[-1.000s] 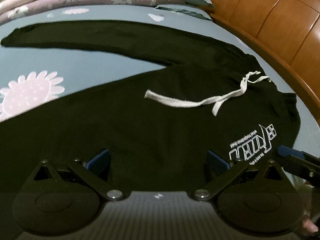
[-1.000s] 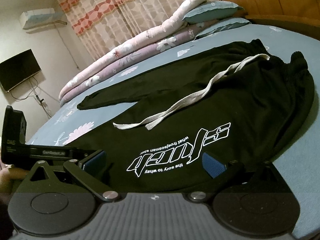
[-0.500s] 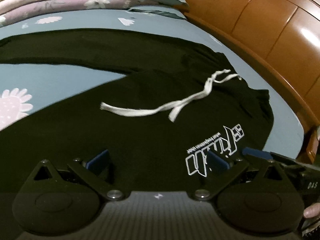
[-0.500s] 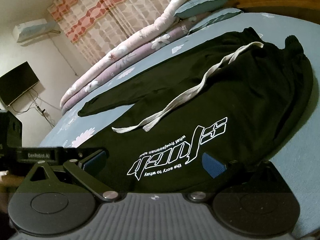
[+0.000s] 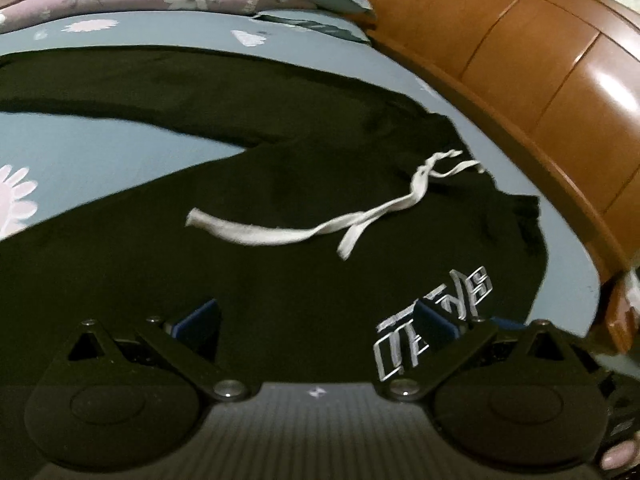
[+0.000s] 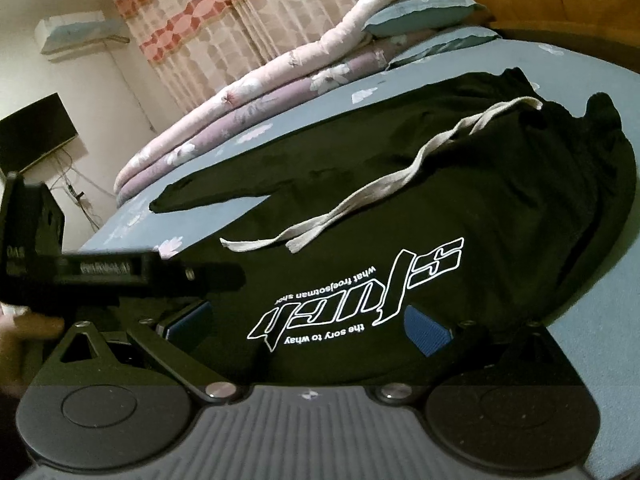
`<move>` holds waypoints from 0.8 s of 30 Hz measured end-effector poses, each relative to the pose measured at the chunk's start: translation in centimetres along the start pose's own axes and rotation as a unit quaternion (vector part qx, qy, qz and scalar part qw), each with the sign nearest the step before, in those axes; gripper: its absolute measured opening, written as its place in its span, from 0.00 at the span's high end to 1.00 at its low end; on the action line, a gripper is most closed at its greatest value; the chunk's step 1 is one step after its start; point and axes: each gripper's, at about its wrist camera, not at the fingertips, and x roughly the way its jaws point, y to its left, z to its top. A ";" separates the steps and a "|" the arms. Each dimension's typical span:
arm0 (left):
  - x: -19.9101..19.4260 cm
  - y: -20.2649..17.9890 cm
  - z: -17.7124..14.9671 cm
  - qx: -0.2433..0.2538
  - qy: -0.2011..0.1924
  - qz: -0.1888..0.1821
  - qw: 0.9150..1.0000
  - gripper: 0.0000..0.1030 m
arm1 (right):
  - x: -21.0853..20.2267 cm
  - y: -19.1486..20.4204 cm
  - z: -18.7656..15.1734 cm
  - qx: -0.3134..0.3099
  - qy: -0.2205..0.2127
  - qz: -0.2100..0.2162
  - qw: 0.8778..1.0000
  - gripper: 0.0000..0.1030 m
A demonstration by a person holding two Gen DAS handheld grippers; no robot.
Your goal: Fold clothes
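Garment: black drawstring trousers point(image 5: 280, 280) spread flat on a blue floral bed sheet point(image 5: 120, 168); far leg point(image 6: 224, 196) stretched away toward the rolled quilts point(image 6: 260, 92); near leg filling the foreground.
Drawstring: pale cord point(image 5: 304, 228) lying loose across the front, trailing from the waistband point(image 6: 600, 120) near the wooden headboard point(image 5: 560, 92).
Print: white outlined logo point(image 6: 360, 284) on the near leg, just ahead of the right gripper.
Left gripper point(image 5: 316, 320): fingers point(image 5: 200, 316) spread wide, low over the black fabric, nothing between them.
Right gripper point(image 6: 308, 328): fingers point(image 6: 424, 332) likewise spread wide, empty, at the near edge of the trousers beside the logo.
Neighbouring tool: left gripper's body point(image 6: 100, 276) visible at the left of the right view, close alongside.
Change over the last second: left view now swung toward the waist end, logo shifted from the far right to directly behind the right-hand finger; right view closer in, logo larger; trousers themselves unmoved, no fold made.
Meaning for the task: likely the approach stage, both tools converging on the near leg's edge; folding not yet begun; probable next need a pinch on the fabric edge by each gripper.
Caution: loose cord free to slide or bunch once the cloth lifts.
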 end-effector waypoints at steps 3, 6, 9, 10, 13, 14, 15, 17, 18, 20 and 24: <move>0.1 0.0 1.5 0.023 0.000 -0.001 1.000 0.01 | 0.0 -0.3 0.0 0.007 -0.003 0.001 1.000 0.00; 0.3 0.2 3.2 0.043 0.007 0.003 0.999 0.01 | 0.3 -0.3 0.1 0.009 -0.005 -0.004 1.000 0.00; 0.3 0.8 4.1 0.055 -0.012 -0.011 0.998 0.01 | 0.6 0.0 0.0 -0.003 -0.005 -0.011 1.000 0.00; 0.4 1.0 4.3 0.055 -0.016 -0.019 0.998 0.01 | 0.7 0.2 -0.1 -0.010 -0.005 -0.015 1.000 0.00; 0.8 1.8 4.0 0.049 -0.026 -0.037 0.998 0.01 | 0.9 0.9 -0.3 -0.034 -0.003 -0.029 0.999 0.00; 0.9 1.9 4.0 0.049 -0.030 -0.038 0.998 0.01 | 1.0 1.2 -0.3 -0.043 -0.003 -0.037 0.998 0.00; 1.0 2.1 3.9 0.050 -0.033 -0.039 0.997 0.01 | 1.0 1.4 -0.4 -0.053 -0.003 -0.044 0.998 0.00; 1.1 2.2 4.2 0.057 -0.029 -0.039 0.997 0.01 | 1.1 1.9 -0.5 -0.070 -0.004 -0.058 0.996 0.00; 0.8 2.3 4.5 0.060 -0.033 -0.037 0.997 0.01 | 1.1 2.0 -0.5 -0.075 -0.004 -0.061 0.995 0.00; 0.1 3.0 4.7 0.051 -0.047 -0.039 0.997 0.01 | 1.0 1.9 0.3 -0.069 -0.005 -0.061 0.996 0.00; -0.6 4.4 4.9 0.036 -0.051 -0.045 0.997 0.01 | 1.5 1.0 5.7 -0.056 -0.002 -0.086 0.995 0.00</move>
